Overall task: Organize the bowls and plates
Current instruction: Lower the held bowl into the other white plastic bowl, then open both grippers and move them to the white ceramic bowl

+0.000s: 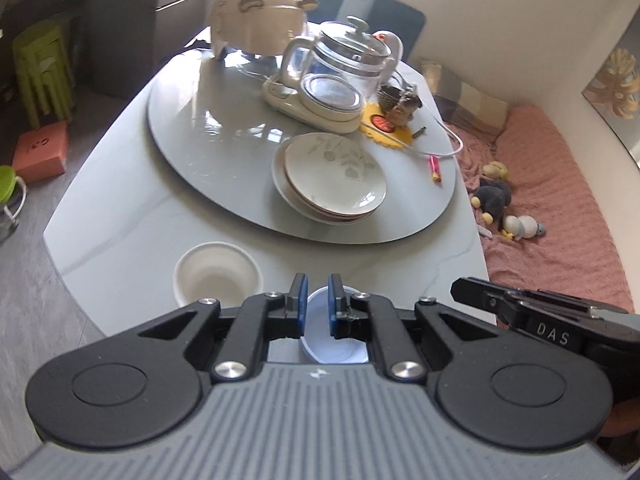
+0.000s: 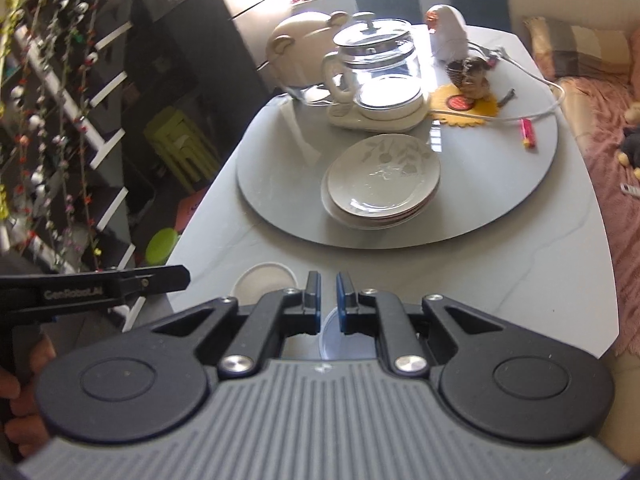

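Two bowls point(image 1: 218, 274), plate stack point(image 1: 332, 178), grey table point(image 1: 120, 216)

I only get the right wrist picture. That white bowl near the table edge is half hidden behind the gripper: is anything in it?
Observer: No. The left wrist view shows the white bowl whole, and it is empty.
Operator: What is off to the far right?
Observer: A gold leaf picture on the wall.
Operator: Any writing on the gripper I look along?
Observer: Yes, the right gripper has DAS on its side.
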Motion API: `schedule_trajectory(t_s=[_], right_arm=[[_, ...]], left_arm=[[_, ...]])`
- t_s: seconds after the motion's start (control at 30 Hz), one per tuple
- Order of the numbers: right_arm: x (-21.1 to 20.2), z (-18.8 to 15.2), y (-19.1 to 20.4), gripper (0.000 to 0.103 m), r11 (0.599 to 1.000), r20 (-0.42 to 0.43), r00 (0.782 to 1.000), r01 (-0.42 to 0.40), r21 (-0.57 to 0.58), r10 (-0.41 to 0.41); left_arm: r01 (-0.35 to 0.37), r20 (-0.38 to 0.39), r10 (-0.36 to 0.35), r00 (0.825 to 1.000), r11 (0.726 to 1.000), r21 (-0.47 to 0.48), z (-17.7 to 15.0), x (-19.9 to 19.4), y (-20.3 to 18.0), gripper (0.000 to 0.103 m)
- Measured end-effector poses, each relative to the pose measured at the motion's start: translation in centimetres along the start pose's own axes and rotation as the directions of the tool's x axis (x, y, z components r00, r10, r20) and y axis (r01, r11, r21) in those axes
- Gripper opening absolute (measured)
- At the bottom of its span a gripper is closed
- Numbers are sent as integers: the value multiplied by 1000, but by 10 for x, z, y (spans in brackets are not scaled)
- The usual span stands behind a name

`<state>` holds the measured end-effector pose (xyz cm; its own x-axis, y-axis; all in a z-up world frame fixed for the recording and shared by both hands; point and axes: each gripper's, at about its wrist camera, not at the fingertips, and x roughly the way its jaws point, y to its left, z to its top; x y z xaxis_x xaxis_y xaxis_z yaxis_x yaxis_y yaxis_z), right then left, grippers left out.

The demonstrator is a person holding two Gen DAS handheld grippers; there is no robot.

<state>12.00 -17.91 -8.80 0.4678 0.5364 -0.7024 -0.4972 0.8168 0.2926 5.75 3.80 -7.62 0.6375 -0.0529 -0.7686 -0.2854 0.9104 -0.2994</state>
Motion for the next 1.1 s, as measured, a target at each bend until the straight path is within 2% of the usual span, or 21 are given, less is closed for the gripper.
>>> schedule_trajectory(t_s=[0.27,0.33,0.43,0.5,0.7,0.73,0.8,0.83,0.87,1.0,1.1], right_arm=[[1,-17,0,12,998,-53,998,-49,-46,47],[-2,-21,3,12,996,-54,997,-66,-60,63],[-3,-24,8,12,995,-42,998,-40,-92,37],[2,-22,8,12,997,-45,999,-34,-73,30],[14,-4,11,12,997,27,997,69,-14,-69],[18,-1,11,12,997,26,997,78,1,-78],[27,6,14,12,995,38,995,96,15,-97],[32,8,17,12,994,36,993,110,15,-110],[37,10,20,12,992,34,992,124,11,-124],[53,21,34,12,975,84,971,224,12,-224],[67,30,37,12,971,70,969,235,45,-237]], left_arm=[[-51,-22,49,999,993,-105,-19,2,9,10],[-53,-33,50,998,994,-99,-20,7,8,10],[-40,-55,36,998,996,-74,-18,17,8,10],[-27,-59,24,998,998,-55,-12,22,10,10],[-6,-38,4,999,999,-46,17,36,33,10],[-2,-36,1,999,999,-43,22,37,38,12],[11,-30,-12,999,999,-39,31,41,50,22],[15,-30,-16,999,999,-37,35,44,57,32],[16,-29,-17,999,999,-33,39,46,63,37],[-3,-52,3,999,1000,-5,50,62,91,42],[8,-78,-8,997,1000,-12,56,74,114,44]])
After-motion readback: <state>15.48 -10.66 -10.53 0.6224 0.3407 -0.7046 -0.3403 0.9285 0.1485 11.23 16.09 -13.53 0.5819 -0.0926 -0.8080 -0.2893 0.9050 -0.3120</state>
